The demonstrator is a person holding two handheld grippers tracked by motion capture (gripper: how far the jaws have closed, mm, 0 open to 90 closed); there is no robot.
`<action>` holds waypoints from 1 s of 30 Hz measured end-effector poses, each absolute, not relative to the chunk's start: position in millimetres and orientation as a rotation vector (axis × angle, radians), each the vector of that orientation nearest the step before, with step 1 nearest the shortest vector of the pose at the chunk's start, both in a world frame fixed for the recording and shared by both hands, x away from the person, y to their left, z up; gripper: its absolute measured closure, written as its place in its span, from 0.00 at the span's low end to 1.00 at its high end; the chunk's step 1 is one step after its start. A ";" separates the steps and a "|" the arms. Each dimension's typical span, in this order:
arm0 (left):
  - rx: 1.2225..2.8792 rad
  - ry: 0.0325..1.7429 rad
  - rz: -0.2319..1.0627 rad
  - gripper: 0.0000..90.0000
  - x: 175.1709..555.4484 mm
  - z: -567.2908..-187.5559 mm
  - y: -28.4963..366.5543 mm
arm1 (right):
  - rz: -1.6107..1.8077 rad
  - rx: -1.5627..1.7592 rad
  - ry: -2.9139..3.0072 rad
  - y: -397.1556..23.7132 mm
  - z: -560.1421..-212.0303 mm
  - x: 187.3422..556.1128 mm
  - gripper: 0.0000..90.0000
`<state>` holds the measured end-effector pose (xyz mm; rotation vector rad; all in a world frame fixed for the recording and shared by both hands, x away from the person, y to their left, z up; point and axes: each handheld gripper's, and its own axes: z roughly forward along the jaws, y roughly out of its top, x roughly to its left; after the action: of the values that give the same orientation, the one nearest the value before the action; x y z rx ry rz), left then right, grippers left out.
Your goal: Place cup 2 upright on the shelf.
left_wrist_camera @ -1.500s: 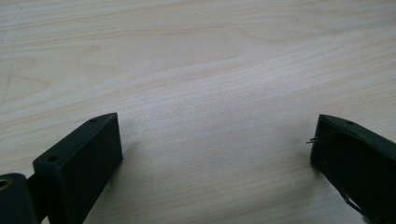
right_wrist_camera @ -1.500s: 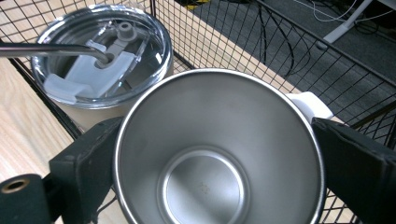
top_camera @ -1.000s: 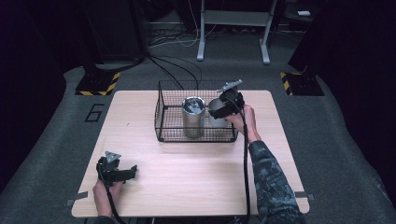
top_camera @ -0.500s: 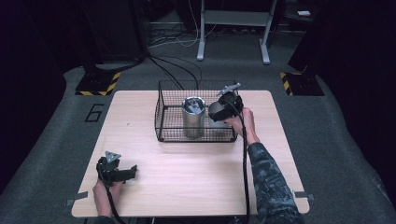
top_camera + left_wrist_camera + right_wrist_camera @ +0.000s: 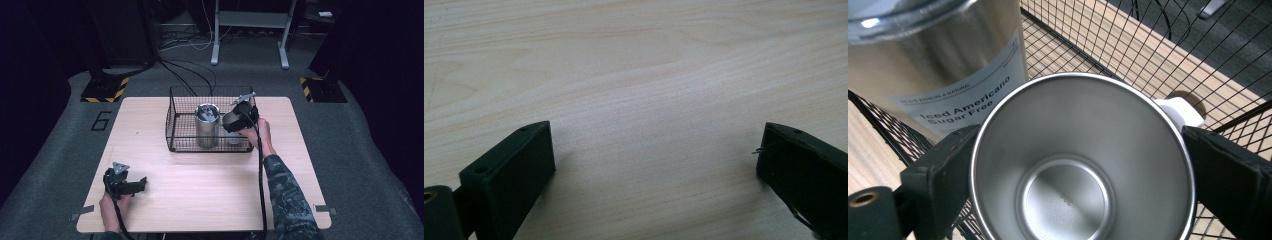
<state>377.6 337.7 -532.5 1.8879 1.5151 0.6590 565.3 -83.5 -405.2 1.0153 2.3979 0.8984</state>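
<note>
The wire basket (image 5: 210, 126) stands toward the far side of the wooden table (image 5: 210, 200) and serves as the landmark here.

Nearest the person, well short of the basket and off toward the table's near left corner, the left gripper (image 5: 131, 185) rests low over the bare wood, held by the left hand (image 5: 112, 207). In the left gripper view its two black jaws stand wide apart, with nothing but pale wood grain between them.

Farther out, the right hand (image 5: 260, 135) reaches in from the basket's right end and holds the right gripper (image 5: 231, 122) over the basket's right part. In the right gripper view the jaws press against opposite sides of an open steel cup (image 5: 1080, 160), pinching it at the rim; the cup's mouth faces the camera, its inside bare and shiny. A small white piece (image 5: 1179, 111) sits at the cup's far right edge, just beside one jaw.

Just beyond the cup, inside the basket near its middle, stands an upright metal can (image 5: 207, 125), its label reading "Iced Americano Sugar Free" in the right gripper view. Can and cup sit close together; whether they touch I cannot tell.

Beyond the basket lies dark carpet (image 5: 350, 130) with trailing black cables (image 5: 192, 75).
</note>
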 end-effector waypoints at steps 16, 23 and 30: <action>1.880 1.517 0.659 0.02 377.7 -532.8 337.3 | 0.887 1.013 2.418 -77.7 -413.1 564.7 0.06; 1.880 1.517 0.659 0.02 377.7 -532.8 337.3 | 0.889 1.016 2.429 -78.1 -416.4 565.4 0.06; 1.879 1.517 0.659 0.02 377.7 -532.8 337.3 | 0.884 1.046 2.428 -79.2 -421.0 566.6 0.06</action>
<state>377.7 337.3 -532.8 1.8795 1.5173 0.6585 566.6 -79.2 -421.0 1.0455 2.4281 0.8841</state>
